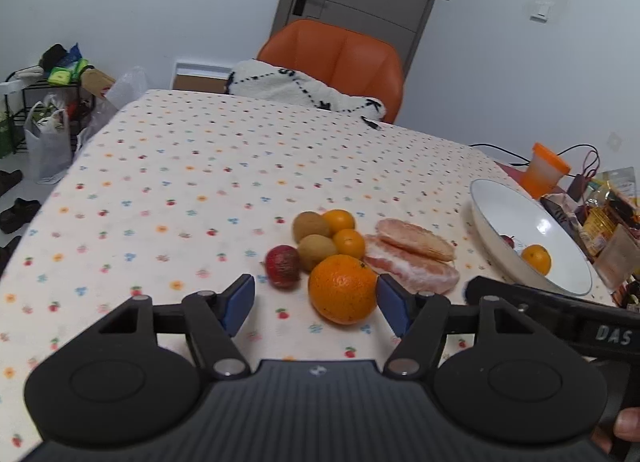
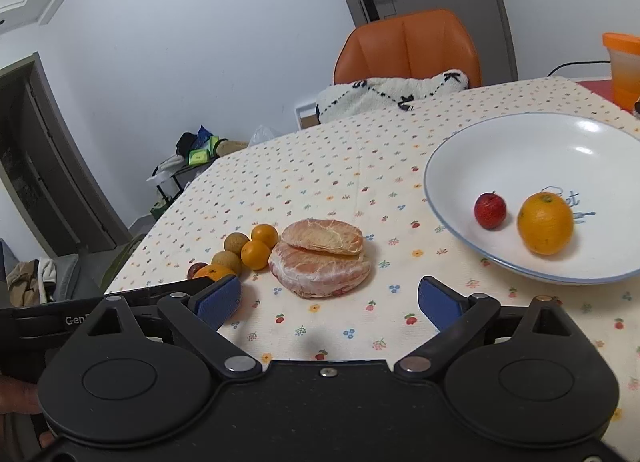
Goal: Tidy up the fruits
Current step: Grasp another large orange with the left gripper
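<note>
Left jaws: spread wide, blue pads (image 1: 240, 304) apart, holding nothing; right-hand pad appears to sit just against the large orange (image 1: 343, 288), though real contact is hard to judge from this angle.
Left gripper (image 1: 316, 308): low over the tablecloth (image 1: 180, 166), large orange partly between the pads and off toward the right one.
Right jaws: spread wide, empty, touching nothing.
Right gripper (image 2: 330, 298): above bare cloth, between the peeled pomelo pieces (image 2: 320, 258) ahead and the white bowl (image 2: 448, 166) to the right.
Step in hand: probably lining up a grasp on the large orange, for carrying to the bowl.
Next move calls for: shifting rightward to centre the fruit, then closing gently; round fruit likely to roll if nudged by one pad only.
Loose fruit near the orange: dark red fruit (image 1: 283, 265) just beside it, two brown kiwis (image 1: 311, 226), two small oranges (image 1: 349, 243), all clustered close.
Pomelo pieces: two, stacked, just right of the cluster.
Bowl contents: one orange (image 2: 545, 223) and one small red fruit (image 2: 490, 210), apart from each other.
Progress: early; most fruit not yet in the bowl.
</note>
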`<state>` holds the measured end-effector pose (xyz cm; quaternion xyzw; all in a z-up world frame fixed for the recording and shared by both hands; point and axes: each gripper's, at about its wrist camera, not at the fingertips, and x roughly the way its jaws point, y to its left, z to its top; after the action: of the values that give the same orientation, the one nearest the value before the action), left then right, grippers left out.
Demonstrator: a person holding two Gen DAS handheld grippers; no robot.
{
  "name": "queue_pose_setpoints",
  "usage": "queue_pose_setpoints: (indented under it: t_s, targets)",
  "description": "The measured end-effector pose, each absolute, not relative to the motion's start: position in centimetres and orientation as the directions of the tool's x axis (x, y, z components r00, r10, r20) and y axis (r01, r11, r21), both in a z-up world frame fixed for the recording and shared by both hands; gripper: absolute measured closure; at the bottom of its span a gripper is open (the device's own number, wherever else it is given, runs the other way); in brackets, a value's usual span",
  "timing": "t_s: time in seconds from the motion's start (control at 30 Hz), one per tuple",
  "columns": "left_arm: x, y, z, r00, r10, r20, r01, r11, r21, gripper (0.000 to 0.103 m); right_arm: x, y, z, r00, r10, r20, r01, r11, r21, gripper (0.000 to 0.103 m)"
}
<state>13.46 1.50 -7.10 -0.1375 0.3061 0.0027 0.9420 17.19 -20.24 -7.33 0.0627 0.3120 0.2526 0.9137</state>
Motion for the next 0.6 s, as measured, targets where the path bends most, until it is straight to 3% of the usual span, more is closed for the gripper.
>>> queue_pose_setpoints:
  t_s: [0.27,0.6]
  targets:
    - [14.5,0.7,-7.6,0.799,-0.153,-0.582,-0.037,0.953,-0.301,0.051,18.6,-19.5,-7.9,0.664,0.503,-0.554,-0.429,0.862,0.269,0.018]
    - [14.5,1.4,-8.0,0.801,-0.161,-0.577,-0.052,0.941,-0.335,0.063,19.7,-18.8,-8.2,0.642,0.524,-0.56,-0.464,0.847,0.261,0.018]
